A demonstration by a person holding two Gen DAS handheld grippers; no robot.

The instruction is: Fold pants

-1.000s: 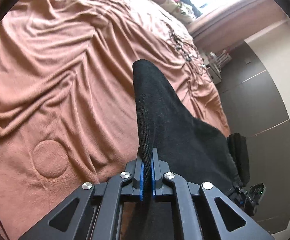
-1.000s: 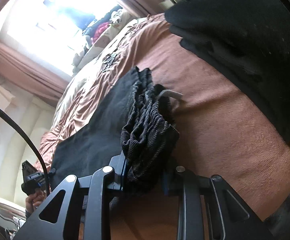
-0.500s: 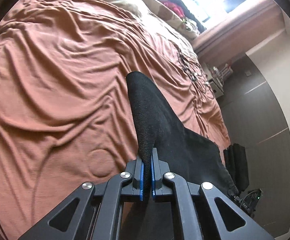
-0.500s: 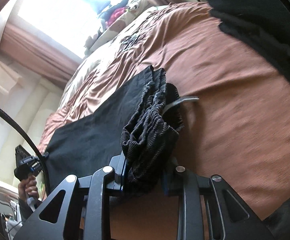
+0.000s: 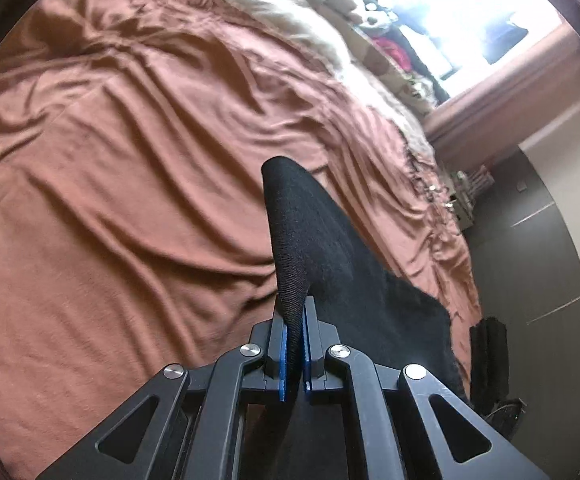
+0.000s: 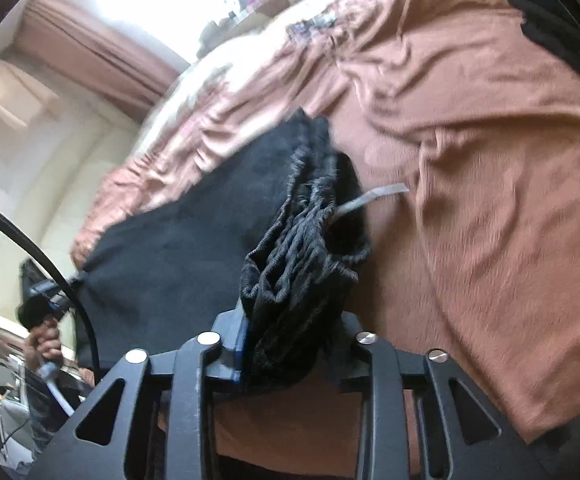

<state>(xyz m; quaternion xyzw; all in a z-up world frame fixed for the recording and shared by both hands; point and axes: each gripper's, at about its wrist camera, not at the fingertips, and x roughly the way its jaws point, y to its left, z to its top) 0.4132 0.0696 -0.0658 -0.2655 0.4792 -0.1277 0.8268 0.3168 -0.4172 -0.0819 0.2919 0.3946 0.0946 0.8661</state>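
Nearest in the left wrist view, the left hand-held gripper (image 5: 294, 354) is pinched narrowly on a fold of the black pants (image 5: 329, 264), the blue pads pressing the cloth from both sides so that a rounded ridge of fabric rises ahead of the fingers. In the right wrist view, the right hand-held gripper (image 6: 290, 344) is clamped on the bunched, ribbed waistband (image 6: 301, 256) of the same pants, with a pale drawstring (image 6: 373, 196) sticking out to the right of the bunch. The rest of the garment stretches from there to the left, above the brown bedspread (image 6: 469, 160), towards the other gripper, seen small at the left edge in the person's hand (image 6: 44, 342); whether the middle of the cloth touches the bed or hangs just above it is hard to tell. Beyond the pants the wrinkled bedspread runs on to a pale cover (image 5: 274, 8) at the far side, then soft toys (image 5: 369, 16) below a bright window (image 5: 449, 8) with brown curtains.
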